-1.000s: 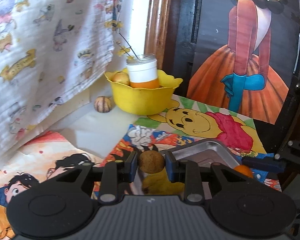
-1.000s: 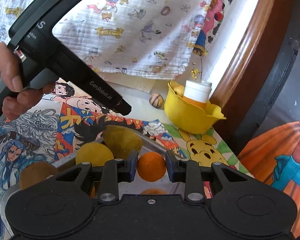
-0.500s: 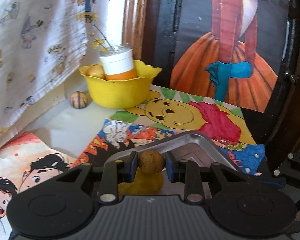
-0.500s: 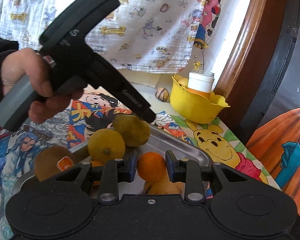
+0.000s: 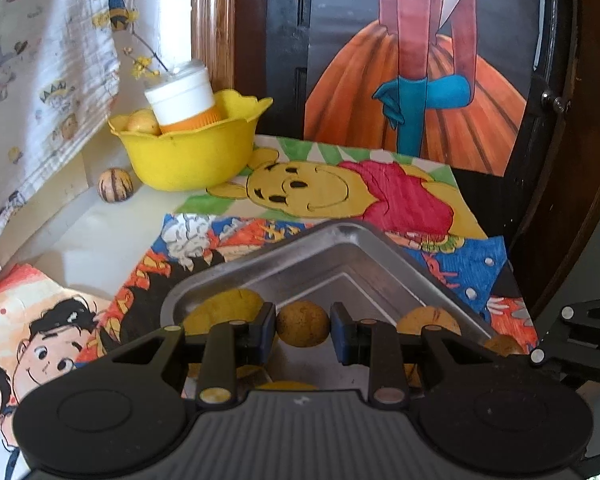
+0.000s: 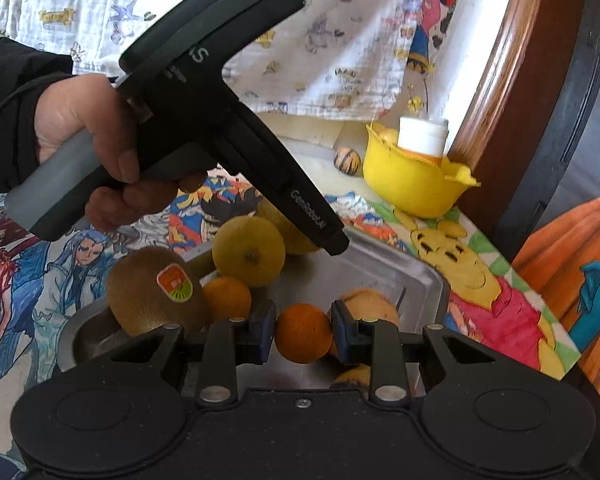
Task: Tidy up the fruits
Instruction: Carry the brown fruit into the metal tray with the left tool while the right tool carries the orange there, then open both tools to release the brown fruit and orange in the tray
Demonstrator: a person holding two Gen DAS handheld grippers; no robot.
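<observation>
Jaws, left: left gripper [image 5: 303, 325] is clamped on a small brown fruit [image 5: 302, 323], pads on its two sides, held above the near end of the tray [image 5: 340, 248].
Jaws, right: right gripper [image 6: 303, 333] is clamped on a small orange [image 6: 303, 333], held just over the tray [image 6: 412, 276].
Fruit already in tray: a kiwi [image 6: 152, 292] with a sticker, a yellow fruit [image 6: 249, 251], a second orange [image 6: 226, 298] and a few more partly hidden.
Handling, brown fruit: looks light, round and firm with a dull, rough skin, so it should not slip; held across its middle is the sensible place.
Handling, orange: light, slightly springy peel, likely to roll when released; best set into a gap between other fruit. A hard squeeze could bruise it.
Only the right view shows: the hand [image 6: 96, 152] in a dark sleeve carrying the left gripper, and the piled fruit at the tray's far side.
Only the left view shows: the tray's bare corner and the bear drawing [image 5: 316, 192] whole.
Both views: a yellow bowl [image 5: 188, 156] with a white-lidded jar [image 5: 180, 98], and a striped nut [image 5: 115, 185] just beside the bowl on the worktop [image 5: 92, 240].
</observation>
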